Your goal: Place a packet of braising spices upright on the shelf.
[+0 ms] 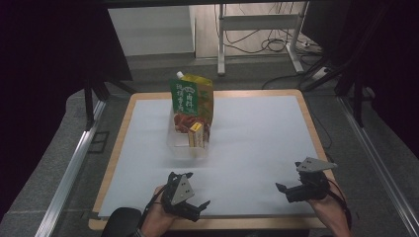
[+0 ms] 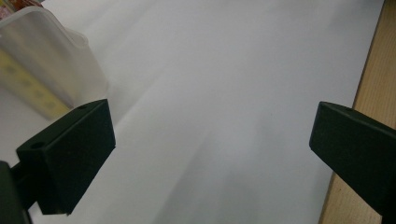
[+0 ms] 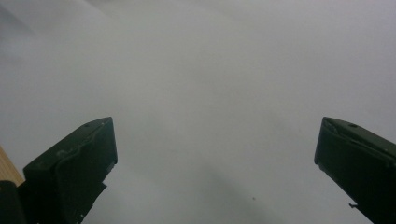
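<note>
A clear plastic container (image 1: 184, 144) stands left of the middle of the white sheet (image 1: 257, 128). In it stand a green and red pouch (image 1: 190, 101) with a white spout and a small yellow box (image 1: 195, 134). My left gripper (image 1: 197, 191) is open near the front edge, well short of the container, with nothing between its jaws. In the left gripper view (image 2: 212, 144) the container (image 2: 51, 65) sits at the upper left. My right gripper (image 1: 289, 177) is open at the front right, above bare sheet (image 3: 215, 154).
The wooden table edge (image 1: 114, 153) frames the sheet and shows at the right of the left gripper view (image 2: 373, 84). Metal rails (image 1: 74, 168) run along both sides. A stand's legs (image 1: 221, 44) and cables lie on the floor behind the table.
</note>
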Tool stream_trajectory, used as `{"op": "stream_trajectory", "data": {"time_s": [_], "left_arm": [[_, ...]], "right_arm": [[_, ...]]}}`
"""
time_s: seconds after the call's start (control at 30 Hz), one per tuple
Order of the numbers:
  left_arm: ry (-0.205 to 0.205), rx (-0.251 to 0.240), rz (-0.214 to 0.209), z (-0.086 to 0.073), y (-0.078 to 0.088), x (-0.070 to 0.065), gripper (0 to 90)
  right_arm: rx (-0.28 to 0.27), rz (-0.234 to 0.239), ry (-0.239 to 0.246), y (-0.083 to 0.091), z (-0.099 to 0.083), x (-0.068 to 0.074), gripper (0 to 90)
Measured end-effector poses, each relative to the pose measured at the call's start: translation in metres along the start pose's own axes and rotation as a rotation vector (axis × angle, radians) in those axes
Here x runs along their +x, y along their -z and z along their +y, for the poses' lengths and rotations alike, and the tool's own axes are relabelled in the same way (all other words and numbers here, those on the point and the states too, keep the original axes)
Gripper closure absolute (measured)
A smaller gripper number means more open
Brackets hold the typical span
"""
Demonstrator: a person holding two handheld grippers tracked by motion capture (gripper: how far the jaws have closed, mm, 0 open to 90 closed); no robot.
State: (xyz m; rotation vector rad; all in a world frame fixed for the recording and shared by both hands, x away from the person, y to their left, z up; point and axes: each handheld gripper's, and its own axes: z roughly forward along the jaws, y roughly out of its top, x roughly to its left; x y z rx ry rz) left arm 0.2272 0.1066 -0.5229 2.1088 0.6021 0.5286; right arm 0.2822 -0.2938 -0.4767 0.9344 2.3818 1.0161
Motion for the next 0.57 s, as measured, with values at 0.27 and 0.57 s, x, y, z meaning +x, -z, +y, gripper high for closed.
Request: {"op": "stream_trajectory", "data": {"time_s": [0.27, 0.57], "left_arm": [[0.002, 0.01, 0.004, -0.001, 0.0, 0.001, 0.1], [0.023, 0.021, 0.022, -0.001, -0.001, 0.004, 0.0]], "right_arm": [[0.016, -0.019, -0.029, 0.003, -0.016, -0.004, 0.0], [0.042, -0.023, -0.033, 0.0, -0.023, -0.005, 0.0]]}}
